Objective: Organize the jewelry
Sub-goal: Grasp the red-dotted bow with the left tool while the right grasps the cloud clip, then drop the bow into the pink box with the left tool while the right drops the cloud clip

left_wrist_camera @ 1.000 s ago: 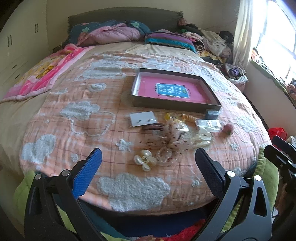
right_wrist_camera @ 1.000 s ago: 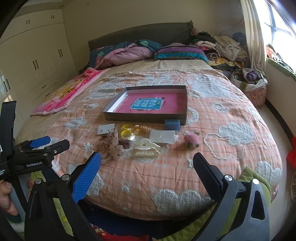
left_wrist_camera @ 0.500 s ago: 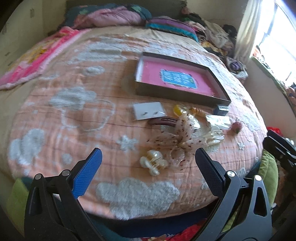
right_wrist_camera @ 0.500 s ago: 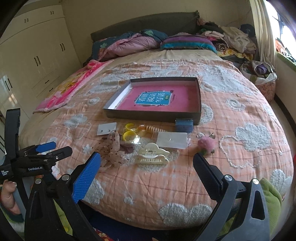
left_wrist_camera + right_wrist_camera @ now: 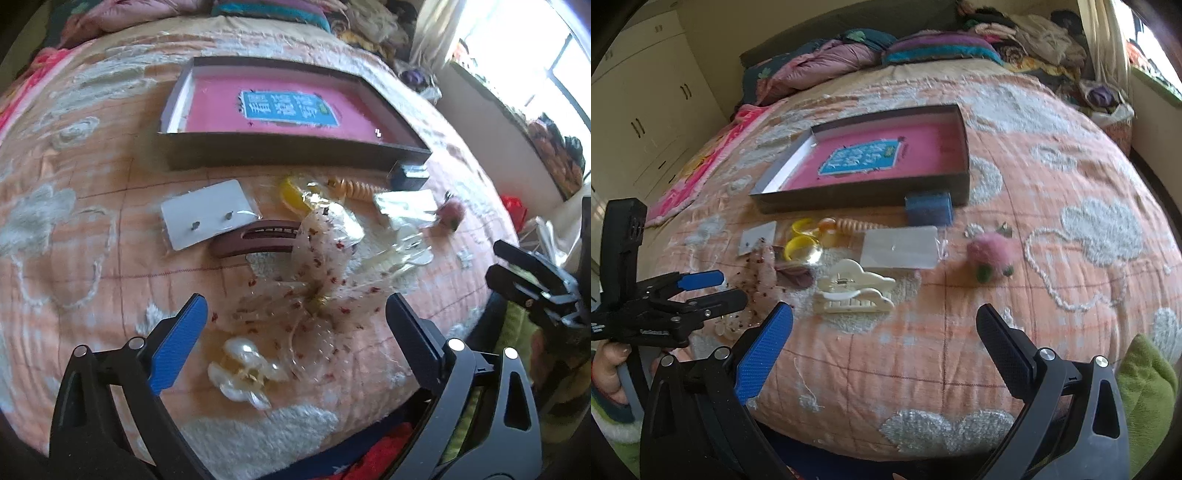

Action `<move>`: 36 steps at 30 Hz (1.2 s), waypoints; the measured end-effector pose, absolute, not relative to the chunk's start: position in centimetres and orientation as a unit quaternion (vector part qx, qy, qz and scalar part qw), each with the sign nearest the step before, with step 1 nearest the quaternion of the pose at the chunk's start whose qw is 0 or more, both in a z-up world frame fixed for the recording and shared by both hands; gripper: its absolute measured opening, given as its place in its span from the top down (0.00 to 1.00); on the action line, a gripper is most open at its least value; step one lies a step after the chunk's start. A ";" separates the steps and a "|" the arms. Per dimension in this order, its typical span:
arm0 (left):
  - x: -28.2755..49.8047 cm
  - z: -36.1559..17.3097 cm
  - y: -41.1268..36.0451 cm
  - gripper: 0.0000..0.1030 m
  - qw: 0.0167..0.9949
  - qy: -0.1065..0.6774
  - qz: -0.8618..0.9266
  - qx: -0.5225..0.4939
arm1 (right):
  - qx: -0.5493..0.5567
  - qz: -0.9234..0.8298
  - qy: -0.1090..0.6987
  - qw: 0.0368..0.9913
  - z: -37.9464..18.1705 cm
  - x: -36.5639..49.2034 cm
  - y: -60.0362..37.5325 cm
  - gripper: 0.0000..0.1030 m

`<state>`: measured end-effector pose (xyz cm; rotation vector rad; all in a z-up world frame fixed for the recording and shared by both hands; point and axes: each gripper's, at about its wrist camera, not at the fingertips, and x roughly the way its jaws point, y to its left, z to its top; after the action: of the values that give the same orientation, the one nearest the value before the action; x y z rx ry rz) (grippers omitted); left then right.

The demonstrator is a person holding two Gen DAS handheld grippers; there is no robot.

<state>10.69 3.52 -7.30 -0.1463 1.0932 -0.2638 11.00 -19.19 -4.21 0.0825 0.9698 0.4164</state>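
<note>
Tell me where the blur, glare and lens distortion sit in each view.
Left wrist view: motion blur smears the sheer dotted bow and pearl clip; the window at top right is blown out white; fisheye curves the tray. Right wrist view: mildly soft, the pink pompom fuzzy; glare only at the top right corner; the quilt bulges into a dome.

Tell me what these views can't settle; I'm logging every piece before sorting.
- Pearl clip: left wrist view, motion blur smears its shape; right wrist view, the left hand-held gripper covers it.
- Earring card: studs too small to identify.
- Dark red clip: right end hidden under the dotted bow.
</note>
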 end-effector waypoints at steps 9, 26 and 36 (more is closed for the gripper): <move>12.0 -9.0 3.2 0.41 0.827 0.536 -0.166 -0.049 | 0.082 0.224 0.511 0.826 -7.3 13.3 -18.7 0.04; 10.8 -3.9 6.0 0.93 0.867 0.457 -0.181 -0.090 | 0.045 0.227 0.516 0.825 -9.0 14.2 -14.4 0.05; 11.7 -1.8 7.5 0.93 0.881 0.429 -0.169 -0.107 | 0.019 0.231 0.478 0.847 -8.6 13.3 -14.4 0.34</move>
<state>11.67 7.46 -1.84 -0.2224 0.8930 -0.3511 13.31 -14.43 -8.64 0.0401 1.0084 0.4876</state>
